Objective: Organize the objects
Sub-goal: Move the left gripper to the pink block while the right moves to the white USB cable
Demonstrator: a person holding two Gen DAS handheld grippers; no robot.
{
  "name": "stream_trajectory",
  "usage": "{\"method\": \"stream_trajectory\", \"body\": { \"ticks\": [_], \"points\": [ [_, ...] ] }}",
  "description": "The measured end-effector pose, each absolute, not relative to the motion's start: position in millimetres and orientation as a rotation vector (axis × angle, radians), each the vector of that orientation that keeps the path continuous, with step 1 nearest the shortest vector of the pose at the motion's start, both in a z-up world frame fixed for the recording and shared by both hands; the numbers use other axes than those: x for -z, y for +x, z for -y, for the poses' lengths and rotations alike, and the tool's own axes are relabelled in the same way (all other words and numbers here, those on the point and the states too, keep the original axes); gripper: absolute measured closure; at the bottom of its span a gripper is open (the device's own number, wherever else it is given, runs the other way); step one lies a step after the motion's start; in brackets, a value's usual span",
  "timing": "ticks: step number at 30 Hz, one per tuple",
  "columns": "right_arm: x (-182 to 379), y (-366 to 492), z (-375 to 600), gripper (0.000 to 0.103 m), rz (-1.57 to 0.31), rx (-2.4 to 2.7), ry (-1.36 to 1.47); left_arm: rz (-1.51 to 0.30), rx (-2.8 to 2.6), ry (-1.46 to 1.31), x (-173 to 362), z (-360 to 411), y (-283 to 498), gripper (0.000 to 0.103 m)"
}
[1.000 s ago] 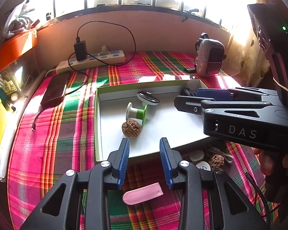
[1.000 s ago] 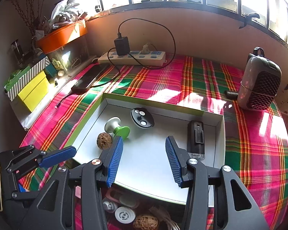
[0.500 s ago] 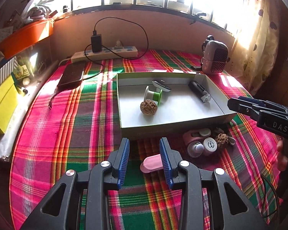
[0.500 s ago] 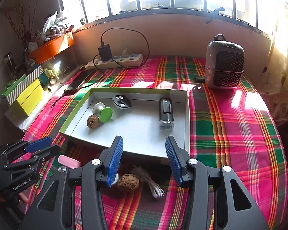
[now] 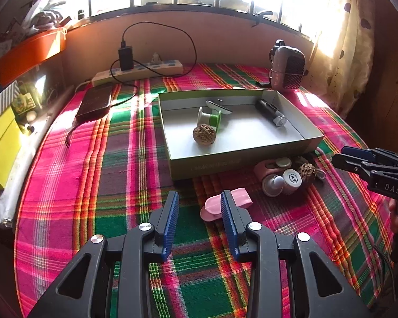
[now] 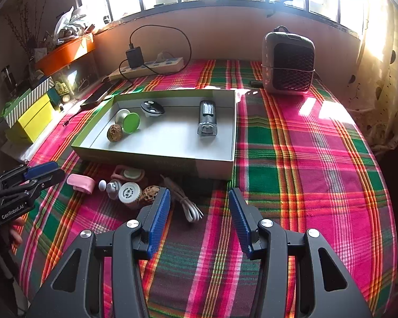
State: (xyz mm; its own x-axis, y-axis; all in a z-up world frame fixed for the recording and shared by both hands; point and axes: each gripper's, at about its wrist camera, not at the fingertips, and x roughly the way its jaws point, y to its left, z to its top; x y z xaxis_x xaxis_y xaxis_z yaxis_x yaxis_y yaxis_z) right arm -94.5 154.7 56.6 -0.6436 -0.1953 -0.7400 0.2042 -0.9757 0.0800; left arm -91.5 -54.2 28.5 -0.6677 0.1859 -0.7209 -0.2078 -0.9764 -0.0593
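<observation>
- The left gripper [image 5: 199, 222] is held over the plaid cloth [image 5: 124, 164] of the desk; its jaws are parted and nothing is held between them.
- A pink case [image 5: 226, 203] is seen on the cloth, partly hidden behind the right-hand finger of that gripper; contact cannot be told.
- The right gripper [image 6: 197, 221] is held low with jaws parted and nothing gripped; a white cable [image 6: 187, 205] lies just ahead of it.
- A shallow box [image 6: 156, 159] is seen holding a walnut [image 6: 114, 133], a green-and-white spool [image 6: 128, 120], a black disc [image 6: 152, 107] and a dark cylindrical device [image 6: 206, 118].
- Beside the box's near wall, on the cloth, a second walnut [image 6: 150, 197] and small white caps [image 6: 130, 192] are clustered.
</observation>
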Motion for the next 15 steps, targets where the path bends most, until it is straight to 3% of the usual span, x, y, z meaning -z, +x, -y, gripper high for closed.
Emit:
{"method": "stream_trajectory", "body": {
  "ticks": [15],
  "points": [
    [-30.4, -100.5, -149.9, 0.055, -0.126, 2.598, 1.292, -0.092, -2.633, -1.175, -20.9, 46.4, -105.2, 0.069]
  ]
}}
